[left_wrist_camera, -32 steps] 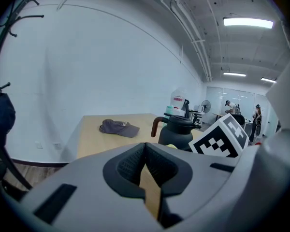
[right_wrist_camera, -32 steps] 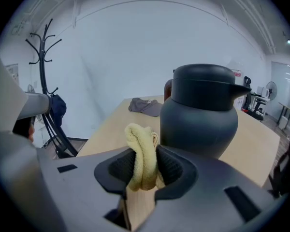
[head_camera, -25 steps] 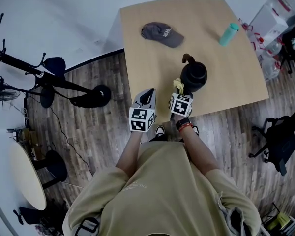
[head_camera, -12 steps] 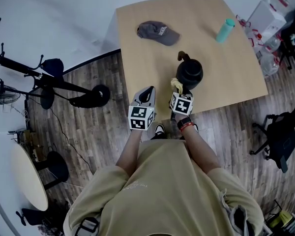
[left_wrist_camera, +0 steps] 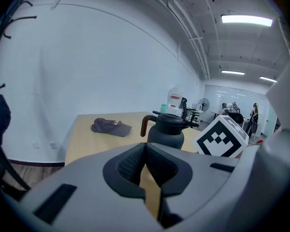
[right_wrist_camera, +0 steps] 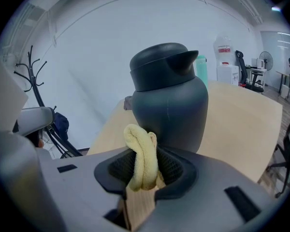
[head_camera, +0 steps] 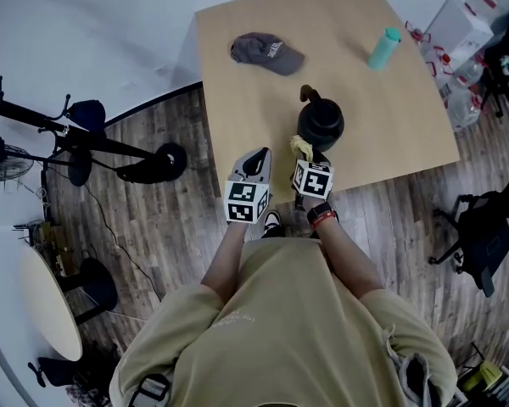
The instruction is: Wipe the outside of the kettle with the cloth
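A dark grey kettle [head_camera: 321, 125] with a brown handle stands near the front of the wooden table [head_camera: 246, 83]. My right gripper [head_camera: 305, 154] is shut on a folded yellow cloth [head_camera: 302, 147], held just short of the kettle's near side. In the right gripper view the cloth [right_wrist_camera: 142, 162] sticks up between the jaws right before the kettle [right_wrist_camera: 167, 99]. My left gripper [head_camera: 255, 166] hovers at the table's front edge, left of the kettle, shut with nothing in it. The left gripper view shows the kettle [left_wrist_camera: 166, 131] ahead and to the right.
A grey cap [head_camera: 266, 53] lies at the table's far left, and a teal bottle [head_camera: 383, 48] lies at the far right. A black stand [head_camera: 85, 142] reaches over the wooden floor on the left. An office chair [head_camera: 483, 244] sits at the right.
Both grippers have stayed at the table's front edge. The right gripper with the cloth has edged closer to the kettle's near side as the head view shifted slightly.
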`<state>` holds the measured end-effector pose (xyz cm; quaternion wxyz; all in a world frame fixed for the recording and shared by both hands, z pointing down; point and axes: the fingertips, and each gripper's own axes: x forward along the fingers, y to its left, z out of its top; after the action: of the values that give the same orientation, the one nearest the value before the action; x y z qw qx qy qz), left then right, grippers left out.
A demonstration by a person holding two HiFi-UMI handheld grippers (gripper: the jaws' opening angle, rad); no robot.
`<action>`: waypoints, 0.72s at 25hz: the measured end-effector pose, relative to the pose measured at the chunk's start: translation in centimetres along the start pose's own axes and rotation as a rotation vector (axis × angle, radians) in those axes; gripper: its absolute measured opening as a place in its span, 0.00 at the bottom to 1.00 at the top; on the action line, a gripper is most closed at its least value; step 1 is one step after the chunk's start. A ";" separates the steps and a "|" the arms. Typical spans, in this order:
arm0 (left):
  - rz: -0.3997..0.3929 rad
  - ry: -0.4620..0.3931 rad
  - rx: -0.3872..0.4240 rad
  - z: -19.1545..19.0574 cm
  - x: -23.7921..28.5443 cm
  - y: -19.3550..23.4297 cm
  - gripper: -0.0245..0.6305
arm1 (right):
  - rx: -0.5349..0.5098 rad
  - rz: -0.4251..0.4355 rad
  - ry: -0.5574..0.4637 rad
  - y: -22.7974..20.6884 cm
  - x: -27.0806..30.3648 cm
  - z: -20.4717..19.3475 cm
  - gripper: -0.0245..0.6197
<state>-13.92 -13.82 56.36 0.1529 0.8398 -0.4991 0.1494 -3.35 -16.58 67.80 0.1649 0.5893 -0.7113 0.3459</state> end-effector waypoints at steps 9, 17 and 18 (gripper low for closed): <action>0.002 0.008 -0.004 0.1 1.5 -1.7 0.07 | -0.020 0.047 0.025 -1.2 -0.8 -0.1 0.22; 0.001 0.007 -0.013 0.4 2.8 -3.5 0.07 | -0.034 0.081 0.050 -3.0 -1.7 -0.3 0.23; 0.000 0.008 -0.014 0.3 3.0 -3.8 0.07 | -0.036 0.084 0.053 -3.2 -1.8 -0.2 0.23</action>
<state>-9.18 -14.66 56.87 0.1608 0.8380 -0.4996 0.1490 0.06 -15.33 67.77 0.1796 0.5463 -0.7370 0.3551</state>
